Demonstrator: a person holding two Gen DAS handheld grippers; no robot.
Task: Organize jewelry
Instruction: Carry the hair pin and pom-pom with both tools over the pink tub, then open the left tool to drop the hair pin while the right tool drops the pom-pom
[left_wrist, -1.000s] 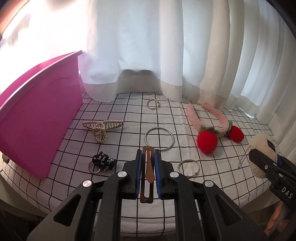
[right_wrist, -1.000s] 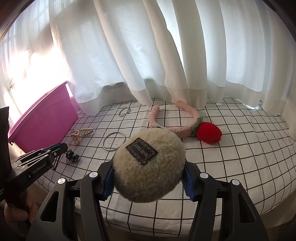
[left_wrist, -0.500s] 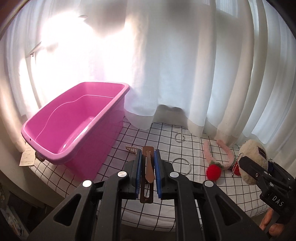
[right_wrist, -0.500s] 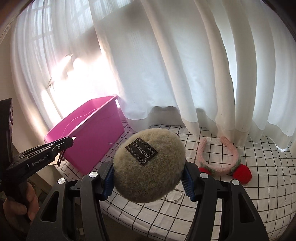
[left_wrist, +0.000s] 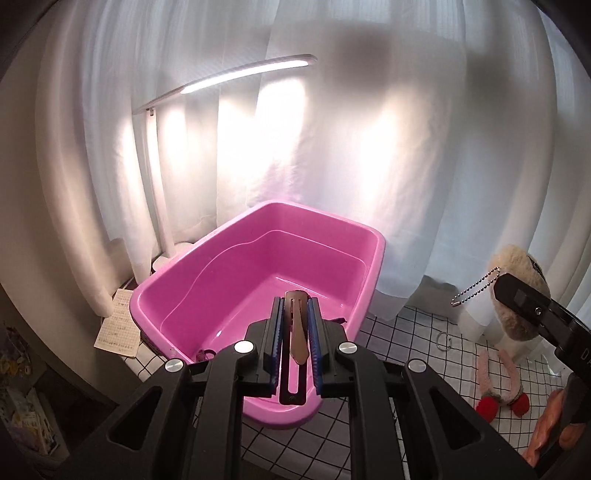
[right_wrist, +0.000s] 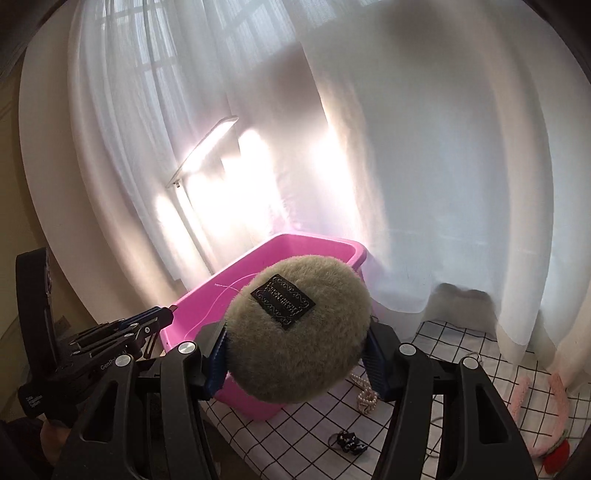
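Note:
My left gripper (left_wrist: 295, 306) is shut on a flat brown hair clip (left_wrist: 298, 343), held above the inside of the pink tub (left_wrist: 229, 280). Nothing shows on the part of the tub's floor that I can see. My right gripper (right_wrist: 295, 332) is shut on a round beige fluffy pom-pom (right_wrist: 295, 354) with a black label, just right of the tub (right_wrist: 192, 325). In the left wrist view the pom-pom (left_wrist: 517, 284) hangs a ball chain (left_wrist: 474, 286). The left gripper (right_wrist: 162, 317) shows side-on at the left of the right wrist view.
On the checked cloth (right_wrist: 295, 435) lie a pearl claw clip (right_wrist: 365, 397), a black hair tie (right_wrist: 347, 441), a metal ring (left_wrist: 443, 339) and a pink headband with red berries (left_wrist: 498, 373). White curtains hang behind. A lit lamp (left_wrist: 229, 77) and a paper sheet (left_wrist: 118, 325) stand left of the tub.
Both grippers have risen and swung left, from over the cloth to the pink tub. The left one now hangs over the tub's inside. Both grips are unchanged.

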